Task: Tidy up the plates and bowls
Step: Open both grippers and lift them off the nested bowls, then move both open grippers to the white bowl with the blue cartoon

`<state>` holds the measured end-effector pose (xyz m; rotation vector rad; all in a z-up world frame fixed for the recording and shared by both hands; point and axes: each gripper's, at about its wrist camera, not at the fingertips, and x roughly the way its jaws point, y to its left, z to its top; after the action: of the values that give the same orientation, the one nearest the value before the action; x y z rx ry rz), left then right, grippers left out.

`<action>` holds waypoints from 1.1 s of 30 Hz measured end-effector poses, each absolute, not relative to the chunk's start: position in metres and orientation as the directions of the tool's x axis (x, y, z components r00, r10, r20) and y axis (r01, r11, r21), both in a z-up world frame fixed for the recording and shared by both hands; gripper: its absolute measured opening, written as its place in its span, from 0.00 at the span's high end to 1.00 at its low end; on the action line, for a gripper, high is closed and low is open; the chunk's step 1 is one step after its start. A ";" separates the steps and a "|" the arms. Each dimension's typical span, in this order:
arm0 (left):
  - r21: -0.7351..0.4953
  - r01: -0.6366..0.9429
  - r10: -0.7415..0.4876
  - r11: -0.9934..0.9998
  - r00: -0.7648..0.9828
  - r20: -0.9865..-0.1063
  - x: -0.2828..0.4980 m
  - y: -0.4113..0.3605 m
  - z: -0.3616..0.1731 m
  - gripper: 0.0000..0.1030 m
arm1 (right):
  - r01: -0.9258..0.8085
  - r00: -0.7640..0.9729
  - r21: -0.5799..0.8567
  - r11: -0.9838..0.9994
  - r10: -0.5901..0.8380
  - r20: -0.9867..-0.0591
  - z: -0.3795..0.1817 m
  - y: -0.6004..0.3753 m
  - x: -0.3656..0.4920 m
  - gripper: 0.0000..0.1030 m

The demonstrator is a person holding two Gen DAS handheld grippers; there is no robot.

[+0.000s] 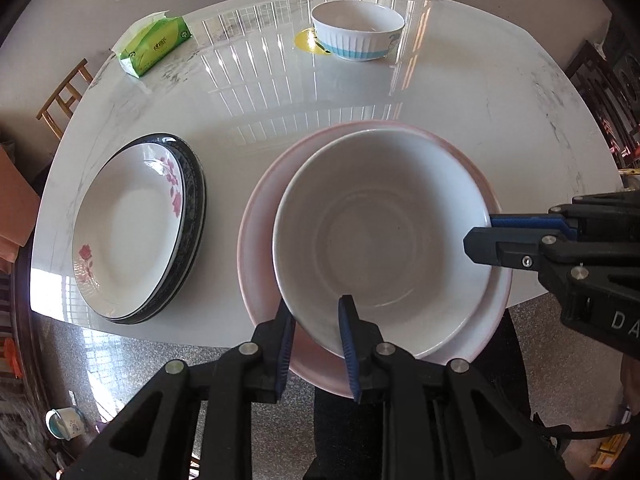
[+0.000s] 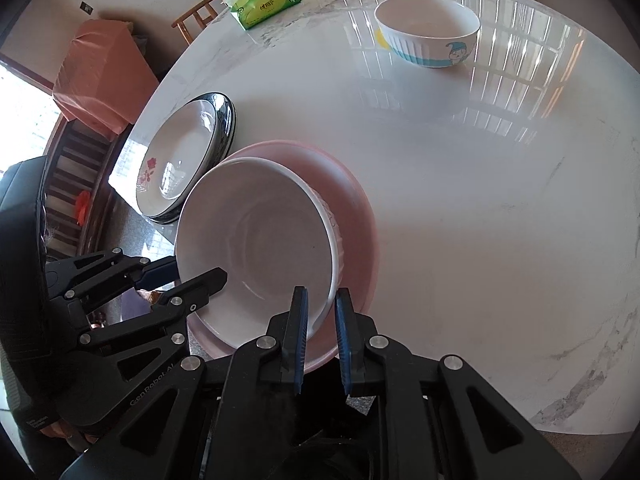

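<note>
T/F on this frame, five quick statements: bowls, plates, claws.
1. The white bowl sits in the pink plate. True.
2. Both claws straddle the white bowl's rim. True: left claw, right claw.
3. The tissue pack is red. False: green.
4. The blue-banded bowl is stacked on the floral plate. False: it stands alone, far side.
5. The floral plate tops a dark-rimmed stack. True.

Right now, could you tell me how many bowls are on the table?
3. A white bowl sits inside a wider pink bowl at the near edge, and a blue-striped bowl stands alone at the far side. None seems hidden.
</note>
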<state>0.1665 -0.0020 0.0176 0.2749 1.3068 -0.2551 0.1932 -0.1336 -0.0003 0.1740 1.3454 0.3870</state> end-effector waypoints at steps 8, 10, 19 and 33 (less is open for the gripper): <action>0.079 0.373 -0.043 0.925 0.310 -0.950 0.158 -0.002 0.028 0.64 | -0.175 0.321 0.375 0.911 0.412 -0.853 0.032 -0.166 0.192 0.66; 0.084 0.365 -0.048 0.927 0.339 -0.940 0.160 0.003 0.033 0.64 | -0.168 0.367 0.331 0.928 0.371 -0.853 0.038 -0.174 0.194 0.55; 0.211 0.327 0.015 0.921 0.513 -0.858 0.171 -0.001 0.055 0.64 | -0.065 0.536 0.026 0.998 0.057 -0.842 0.046 -0.222 0.215 0.18; 0.358 0.343 0.024 0.868 0.693 -0.721 0.192 -0.032 0.059 0.64 | -0.014 0.805 -0.134 0.991 -0.069 -0.589 0.076 -0.244 0.215 0.01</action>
<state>0.1923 -0.0322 0.0588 0.4995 0.7931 -0.1866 0.2153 -0.2445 0.0758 -0.1343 0.6342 -0.0296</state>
